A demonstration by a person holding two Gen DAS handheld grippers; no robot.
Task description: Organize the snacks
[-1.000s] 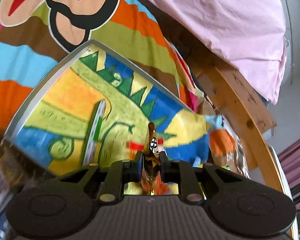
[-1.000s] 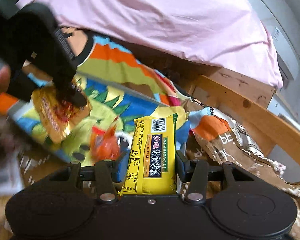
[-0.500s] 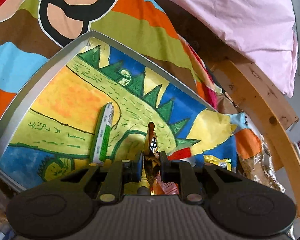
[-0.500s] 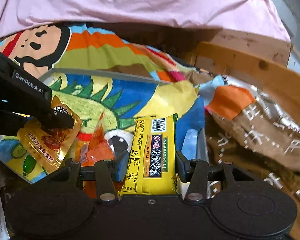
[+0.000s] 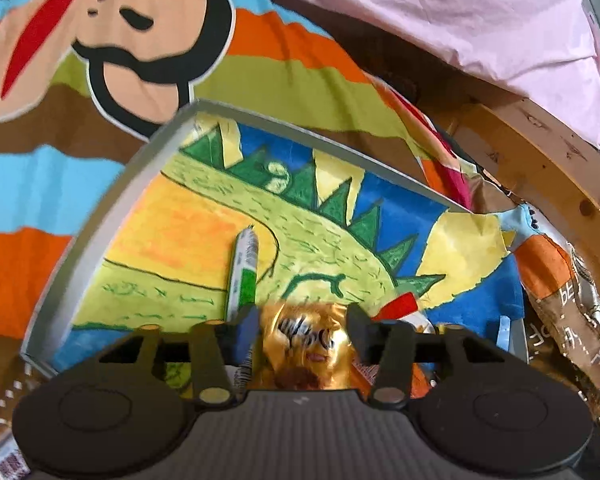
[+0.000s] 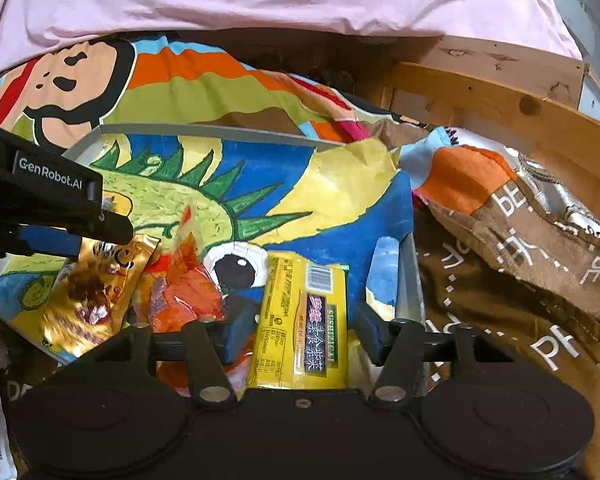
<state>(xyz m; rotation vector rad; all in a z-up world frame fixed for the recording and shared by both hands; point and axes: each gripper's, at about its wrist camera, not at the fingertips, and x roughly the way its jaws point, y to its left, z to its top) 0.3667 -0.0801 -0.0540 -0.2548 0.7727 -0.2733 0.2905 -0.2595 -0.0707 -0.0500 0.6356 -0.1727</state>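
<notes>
The right gripper point(image 6: 306, 330) is opening around the yellow seaweed-snack packet point(image 6: 302, 316), whose long axis runs straight ahead between its jaws. The left gripper point(image 5: 303, 330) is opening too, with the gold snack pouch point(image 5: 306, 344) loose between its jaws, both over the tray point(image 6: 406, 276).

A striped cartoon blanket point(image 5: 260, 76) spreads wide. Behind it hangs a pink sheet point(image 5: 440, 12); to its right, a wooden frame point(image 6: 500, 92) and brown lettered cloth point(image 6: 520, 280).

Between the opening jaws of the left gripper point(image 5: 303, 330) lies a crinkled gold foil snack packet point(image 5: 306, 344), pads clear; a green-and-white stick packet point(image 5: 244, 270) lies ahead-left. A flat yellow seaweed packet point(image 6: 302, 316) lies between the opening jaws of the right gripper point(image 6: 306, 330), inside the grey-rimmed tray with a dinosaur drawing point(image 6: 236, 133).
</notes>
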